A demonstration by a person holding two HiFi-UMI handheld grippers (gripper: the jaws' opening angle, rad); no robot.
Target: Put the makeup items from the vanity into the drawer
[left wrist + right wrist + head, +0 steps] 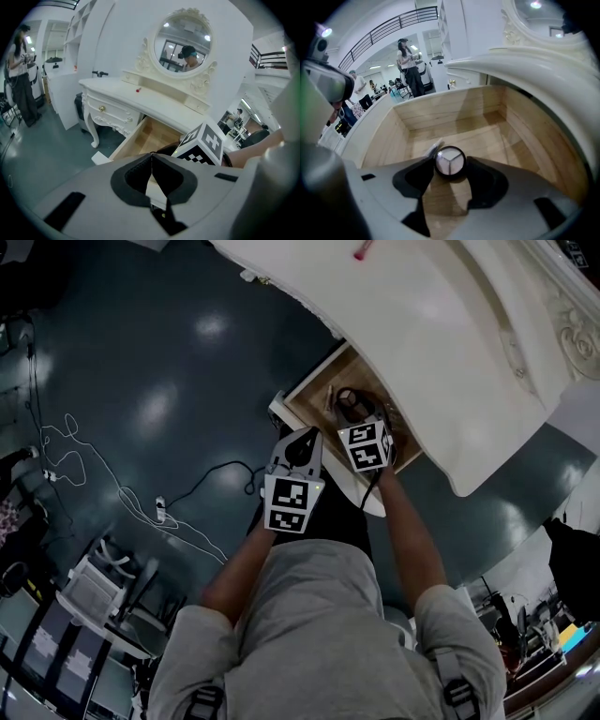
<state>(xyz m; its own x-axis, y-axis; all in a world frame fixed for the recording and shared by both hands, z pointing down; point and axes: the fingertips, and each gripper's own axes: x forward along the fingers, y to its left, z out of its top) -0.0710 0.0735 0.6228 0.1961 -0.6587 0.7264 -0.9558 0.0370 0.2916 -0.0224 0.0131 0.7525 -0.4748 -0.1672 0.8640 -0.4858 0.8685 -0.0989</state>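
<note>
The white vanity (441,334) has its wooden drawer (309,390) pulled open. My right gripper (352,411) reaches into the drawer (440,110), shut on a round black compact (450,161) with a three-part pale face, low over the drawer floor. A slim pale stick (432,147) lies on the drawer floor just behind the compact. My left gripper (151,161) is shut and empty, and hangs (302,439) beside the drawer's left front corner. A small red item (359,253) lies on the vanity top (138,90).
An oval mirror (183,40) stands at the back of the vanity. Cables (84,465) and a power strip (159,512) lie on the dark floor to the left. A person (18,70) stands far left, and other people (408,61) stand beyond the drawer.
</note>
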